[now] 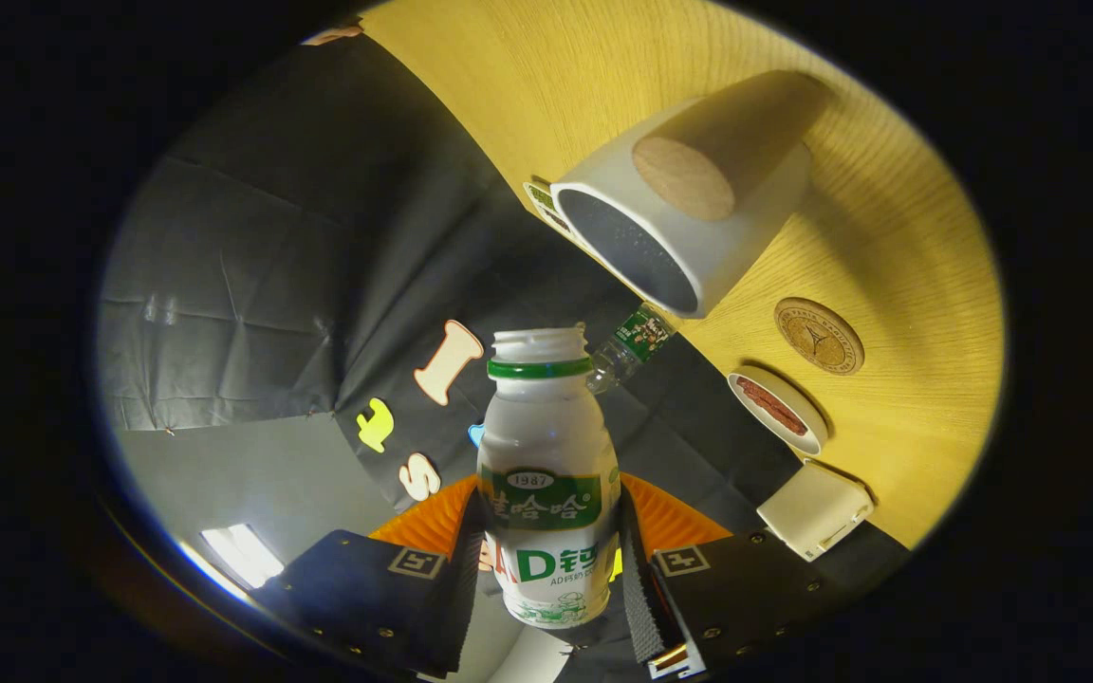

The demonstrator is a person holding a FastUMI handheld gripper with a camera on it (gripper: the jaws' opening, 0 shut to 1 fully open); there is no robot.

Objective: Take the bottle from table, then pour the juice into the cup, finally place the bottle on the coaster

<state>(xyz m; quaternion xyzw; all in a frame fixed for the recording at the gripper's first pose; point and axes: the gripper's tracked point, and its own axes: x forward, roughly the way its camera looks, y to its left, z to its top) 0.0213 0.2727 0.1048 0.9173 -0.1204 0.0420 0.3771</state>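
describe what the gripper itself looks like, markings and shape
The gripper has two dark, blocky jaws, one either side of the bottle. Each carries a small square tag with a pale border on its top face, and small round screws dot the outer edges. The inner faces look ribbed. Orange ridged parts sit behind the jaws.

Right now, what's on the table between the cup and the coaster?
Nothing: in the gripper view only bare wooden table runs from the white cup to the round cork coaster. The gripper is shut on the bottle.
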